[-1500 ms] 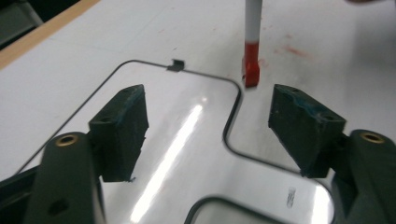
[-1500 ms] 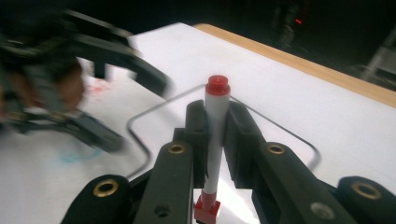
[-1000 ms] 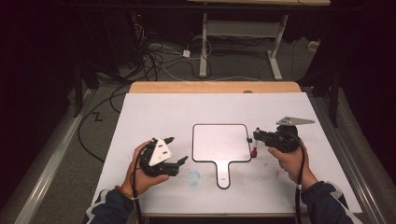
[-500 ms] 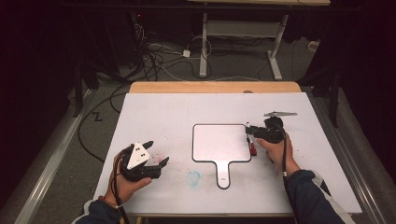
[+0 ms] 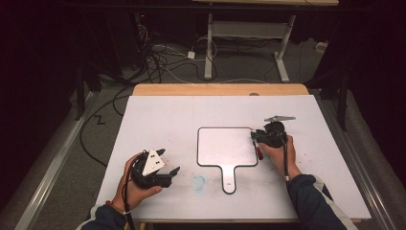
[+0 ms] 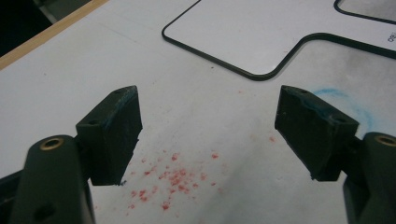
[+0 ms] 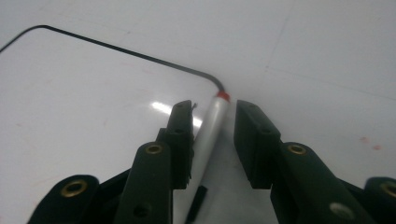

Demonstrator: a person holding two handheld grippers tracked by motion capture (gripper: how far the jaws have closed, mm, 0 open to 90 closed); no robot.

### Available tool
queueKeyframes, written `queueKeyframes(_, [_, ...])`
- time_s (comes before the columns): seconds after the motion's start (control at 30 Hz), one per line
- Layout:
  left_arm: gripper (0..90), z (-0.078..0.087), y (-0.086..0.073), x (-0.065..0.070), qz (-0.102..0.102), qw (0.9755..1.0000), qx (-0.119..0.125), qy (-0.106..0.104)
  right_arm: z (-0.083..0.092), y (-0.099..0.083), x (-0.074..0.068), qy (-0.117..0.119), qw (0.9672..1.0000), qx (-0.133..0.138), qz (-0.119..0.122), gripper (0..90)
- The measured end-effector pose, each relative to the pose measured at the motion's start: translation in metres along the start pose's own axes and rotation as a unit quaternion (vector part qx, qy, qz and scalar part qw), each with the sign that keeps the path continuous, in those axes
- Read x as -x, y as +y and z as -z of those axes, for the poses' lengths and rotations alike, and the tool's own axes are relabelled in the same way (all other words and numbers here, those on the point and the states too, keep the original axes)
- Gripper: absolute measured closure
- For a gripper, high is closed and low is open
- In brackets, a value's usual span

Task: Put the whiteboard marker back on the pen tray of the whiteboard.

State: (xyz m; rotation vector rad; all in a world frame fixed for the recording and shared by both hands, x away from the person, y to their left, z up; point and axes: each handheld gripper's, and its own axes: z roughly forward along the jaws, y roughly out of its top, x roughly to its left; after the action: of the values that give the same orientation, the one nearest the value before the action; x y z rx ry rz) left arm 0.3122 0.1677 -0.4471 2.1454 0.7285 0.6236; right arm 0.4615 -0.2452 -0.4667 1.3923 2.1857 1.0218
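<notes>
A small white dry-erase board [image 5: 225, 146] with a black rim and a short handle lies in the middle of the white table. A slim silver marker [image 5: 258, 149] with a red end lies along the board's right edge. My right gripper [image 5: 254, 139] is lowered over it. In the right gripper view the marker [image 7: 210, 128] lies between the jaws of this gripper [image 7: 212, 140], which have just been opening, with a gap at the right pad. My left gripper [image 5: 168, 161] rests at the front left, wide open with nothing in it [image 6: 208, 135].
Red specks [image 6: 173, 179] and a blue smear [image 5: 197, 181] mark the table sheet near the left gripper. A wooden table edge [image 5: 220, 89] runs along the back. Beyond it are cables and desk legs on the floor.
My right hand has come forward and down to the board's right edge, and its jaws now stand apart around the marker. The left hand has barely shifted.
</notes>
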Motion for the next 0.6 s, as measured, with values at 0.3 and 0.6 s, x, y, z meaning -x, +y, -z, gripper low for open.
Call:
queueKeyframes(0.3, [21.8,0.0,0.0,0.001,-0.004,1.0,-0.003,0.002,0.001,-0.004,0.004,0.002,1.0,0.005,0.005,58.7])
queueKeyframes(0.6, [21.7,0.0,0.0,0.001,-0.008,1.0,-0.006,0.002,0.017,-0.008,0.0,0.021,0.9988,0.018,0.04,53.9])
